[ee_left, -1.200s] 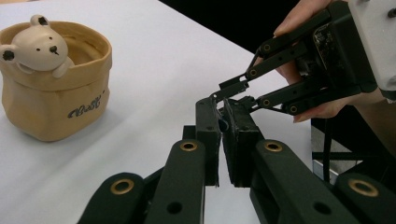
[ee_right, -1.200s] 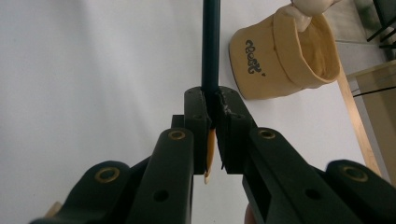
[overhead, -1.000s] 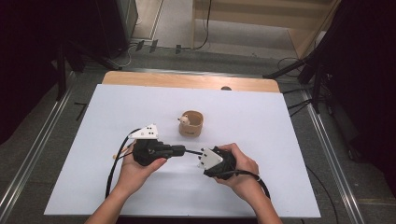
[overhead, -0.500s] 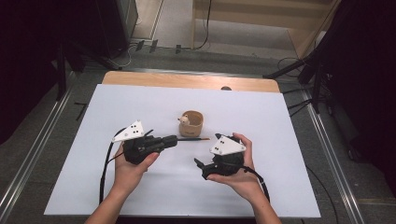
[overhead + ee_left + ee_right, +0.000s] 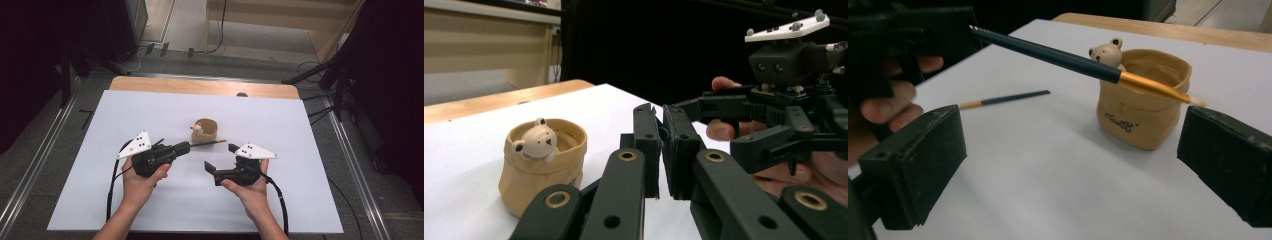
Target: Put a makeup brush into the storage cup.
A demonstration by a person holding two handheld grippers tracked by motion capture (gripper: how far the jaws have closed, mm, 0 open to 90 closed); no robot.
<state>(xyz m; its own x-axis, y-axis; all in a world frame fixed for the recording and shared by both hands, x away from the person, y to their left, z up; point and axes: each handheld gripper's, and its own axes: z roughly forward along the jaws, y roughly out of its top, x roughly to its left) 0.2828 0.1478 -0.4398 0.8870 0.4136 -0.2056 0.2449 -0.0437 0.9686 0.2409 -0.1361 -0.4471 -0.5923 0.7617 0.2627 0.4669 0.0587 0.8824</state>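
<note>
While left hand-held gripper [image 5: 186,147] clamps dark blue pencil with gold ferrule and pale tip [image 5: 206,144], pencil juts level just in front of tan bag-shaped cup with small bear figure on rim [image 5: 205,131], tip clear of cup. Right hand-held gripper [image 5: 220,157] near cup's front right, jaws just sprung wide, nothing between. Second dark pencil with gold end [image 5: 1004,98] flat on white worktop [image 5: 300,130], left of cup in right gripper view.
</note>
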